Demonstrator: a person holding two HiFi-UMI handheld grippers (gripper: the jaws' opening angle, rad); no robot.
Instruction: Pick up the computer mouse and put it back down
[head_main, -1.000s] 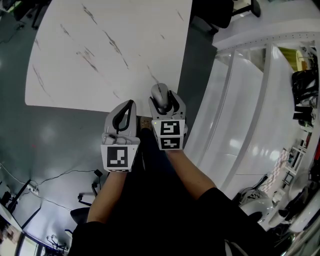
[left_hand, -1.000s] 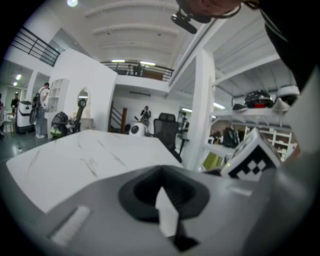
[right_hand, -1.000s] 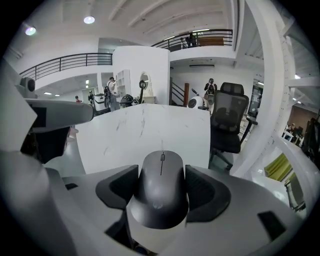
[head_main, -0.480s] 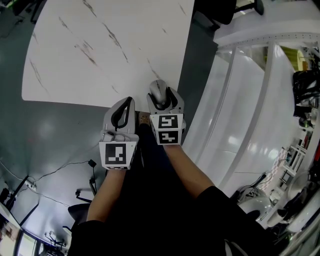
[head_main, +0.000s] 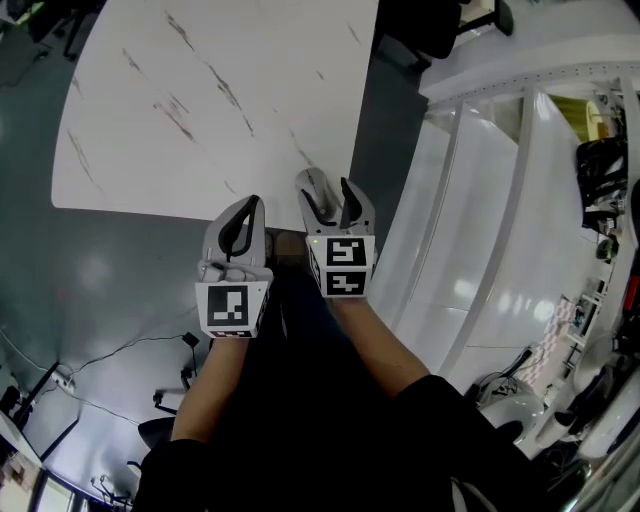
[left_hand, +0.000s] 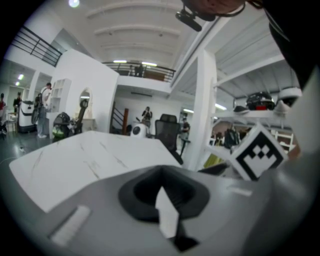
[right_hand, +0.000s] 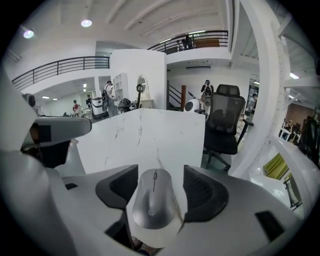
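Computer mouse (right_hand: 153, 200): silver, oval, slim scroll wheel; rear hidden. Right gripper (head_main: 325, 190) fingers just opened, released around it; left gripper (head_main: 250, 207) fingers clenched, empty.

Open tabletop (head_main: 200, 100) beyond the mouse (right_hand: 153, 200)

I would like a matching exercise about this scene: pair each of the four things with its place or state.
1. computer mouse
2. left tongs
3. right tongs
4. office chair

A. jaws together, nothing held
B. on the floor beyond the marble table
C. jaws apart, one on each side of the computer mouse
D. lying at the marble table's near edge

Pairs: 1-D, 2-A, 3-C, 4-B.

The right tongs' jaws have just been opening, with the computer mouse between them.
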